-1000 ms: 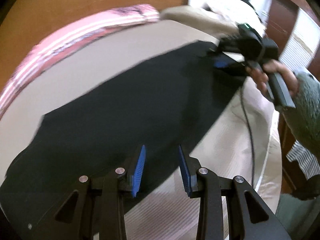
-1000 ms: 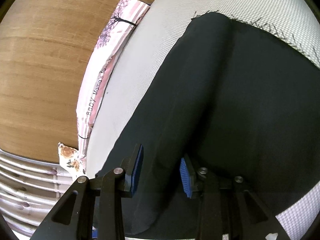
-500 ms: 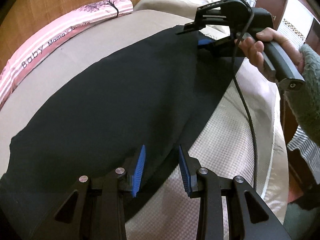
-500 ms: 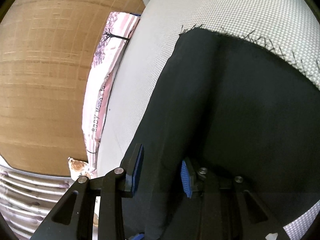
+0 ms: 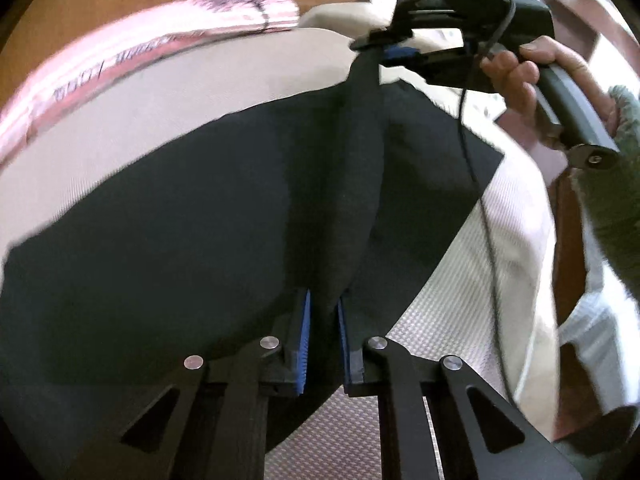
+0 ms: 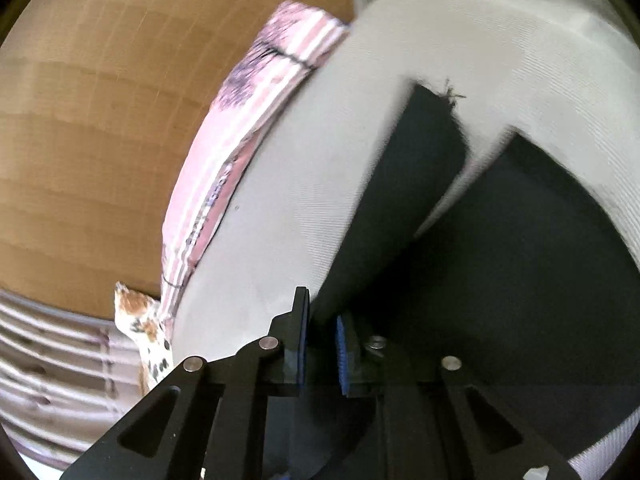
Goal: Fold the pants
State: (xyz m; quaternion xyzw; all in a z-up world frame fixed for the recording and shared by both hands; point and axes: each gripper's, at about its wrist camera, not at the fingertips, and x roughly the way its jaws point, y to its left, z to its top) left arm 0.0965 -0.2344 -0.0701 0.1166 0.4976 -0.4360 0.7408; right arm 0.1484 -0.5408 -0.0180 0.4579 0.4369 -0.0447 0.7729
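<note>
Black pants [image 5: 180, 220] lie spread across a beige bed cover [image 5: 248, 72]. My left gripper [image 5: 322, 320] is shut on a raised ridge of the black cloth near the pants' near edge. That ridge runs up to my right gripper [image 5: 394, 54], which a hand [image 5: 516, 76] holds above the bed at the far end. In the right wrist view my right gripper [image 6: 320, 322] pinches a lifted strip of the pants [image 6: 424, 160]; its jaws are closing with the cloth between the pads. The rest of the pants [image 6: 540, 260] lies flat to the right.
A pink striped pillow [image 5: 160, 40] lies along the wooden headboard [image 6: 100, 120]. A black cable [image 5: 480, 208] hangs from the right gripper over the pants and bed cover. The bed's edge and dark wooden furniture [image 5: 568, 216] are on the right. A flowered cloth [image 6: 140, 320] lies beside the pillow.
My left jaws have shut on a ridge of the pants. The right gripper has narrowed on the cloth and risen, lifting the pants' far edge off the bed cover.
</note>
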